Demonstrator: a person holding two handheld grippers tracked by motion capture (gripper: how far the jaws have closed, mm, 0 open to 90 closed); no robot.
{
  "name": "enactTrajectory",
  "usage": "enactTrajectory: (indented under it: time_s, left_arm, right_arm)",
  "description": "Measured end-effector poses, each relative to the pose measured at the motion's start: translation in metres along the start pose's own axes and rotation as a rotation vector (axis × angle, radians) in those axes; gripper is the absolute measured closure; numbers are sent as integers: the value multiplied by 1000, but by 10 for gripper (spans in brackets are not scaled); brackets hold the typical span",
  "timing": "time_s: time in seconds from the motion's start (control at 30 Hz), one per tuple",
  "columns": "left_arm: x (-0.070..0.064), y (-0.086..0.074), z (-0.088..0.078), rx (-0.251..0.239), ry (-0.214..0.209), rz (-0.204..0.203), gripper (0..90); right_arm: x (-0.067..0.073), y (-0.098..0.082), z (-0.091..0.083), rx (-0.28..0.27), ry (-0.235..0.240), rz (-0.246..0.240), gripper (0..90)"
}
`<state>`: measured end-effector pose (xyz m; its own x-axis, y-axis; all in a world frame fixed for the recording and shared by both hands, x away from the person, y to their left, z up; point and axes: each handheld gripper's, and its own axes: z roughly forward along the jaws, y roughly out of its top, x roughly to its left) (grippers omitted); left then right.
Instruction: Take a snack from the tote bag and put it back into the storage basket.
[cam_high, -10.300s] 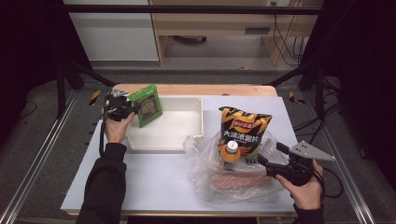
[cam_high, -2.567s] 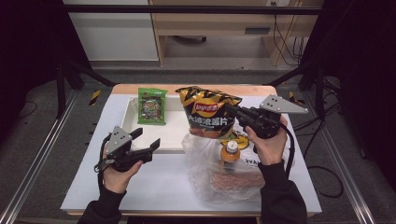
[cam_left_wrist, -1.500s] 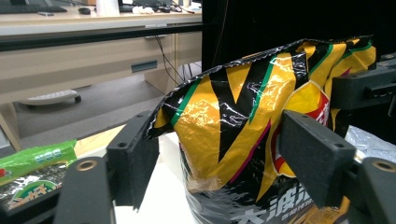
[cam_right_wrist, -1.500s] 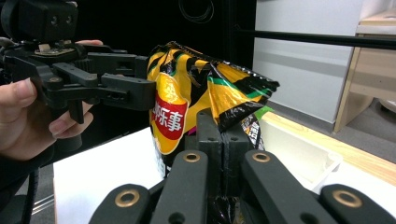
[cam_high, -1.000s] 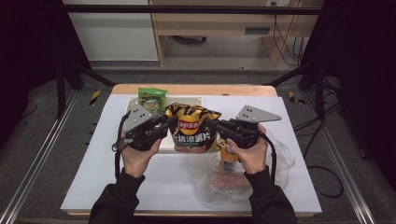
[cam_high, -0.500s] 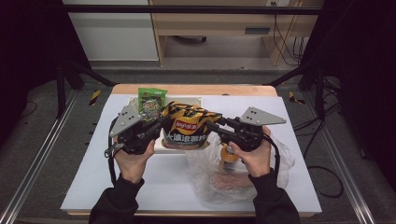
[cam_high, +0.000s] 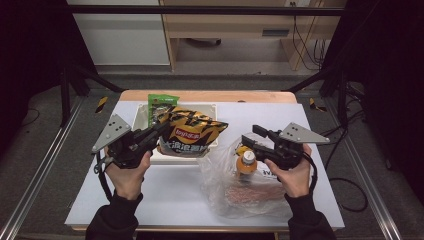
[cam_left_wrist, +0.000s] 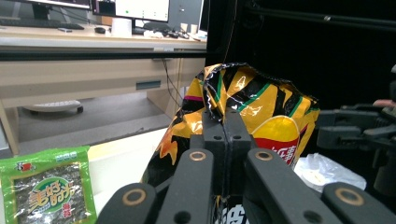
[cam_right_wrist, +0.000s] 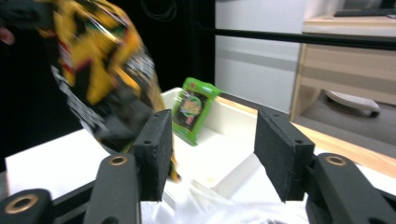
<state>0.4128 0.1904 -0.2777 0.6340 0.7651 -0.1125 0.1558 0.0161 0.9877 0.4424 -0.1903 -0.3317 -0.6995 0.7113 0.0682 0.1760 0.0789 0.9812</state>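
Note:
A yellow-and-black chip bag (cam_high: 192, 137) (cam_left_wrist: 261, 112) (cam_right_wrist: 98, 60) hangs tilted over the white tray (cam_high: 145, 117). My left gripper (cam_high: 160, 131) (cam_left_wrist: 224, 116) is shut on the bag's crinkled left edge. My right gripper (cam_high: 251, 136) (cam_right_wrist: 210, 149) is to the right of the bag and apart from it. Its jaws have just been opening and nothing is between them. A green seaweed packet (cam_high: 161, 102) (cam_left_wrist: 46, 191) (cam_right_wrist: 194, 109) leans at the tray's far left corner.
A clear plastic bag (cam_high: 240, 195) (cam_left_wrist: 322, 170) lies on the white table to the right of the tray. It holds an orange-capped bottle (cam_high: 248, 160) and a reddish packet. A wooden table edge runs along the back.
The right gripper has let go of the chip bag, opened and drawn back to the right. The left gripper has carried the bag to the left over the tray.

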Motion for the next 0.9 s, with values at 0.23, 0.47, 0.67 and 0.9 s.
enactTrajectory:
  time_s: [0.23,0.47,0.67,0.9]
  left_arm:
    - [1,12,-7,-35,-5,-13,900]
    - [7,21,-9,-51,25,-7,900]
    - [17,24,-1,-51,45,-17,900]
    - [27,24,20,-41,63,-29,900]
  right_arm:
    - [-16,-19,-20,3,-62,30,416]
    - [-25,-34,-34,18,-109,33,409]
    - [-29,-44,-42,29,-150,32,378]
    - [-34,-49,-49,28,-189,30,361]
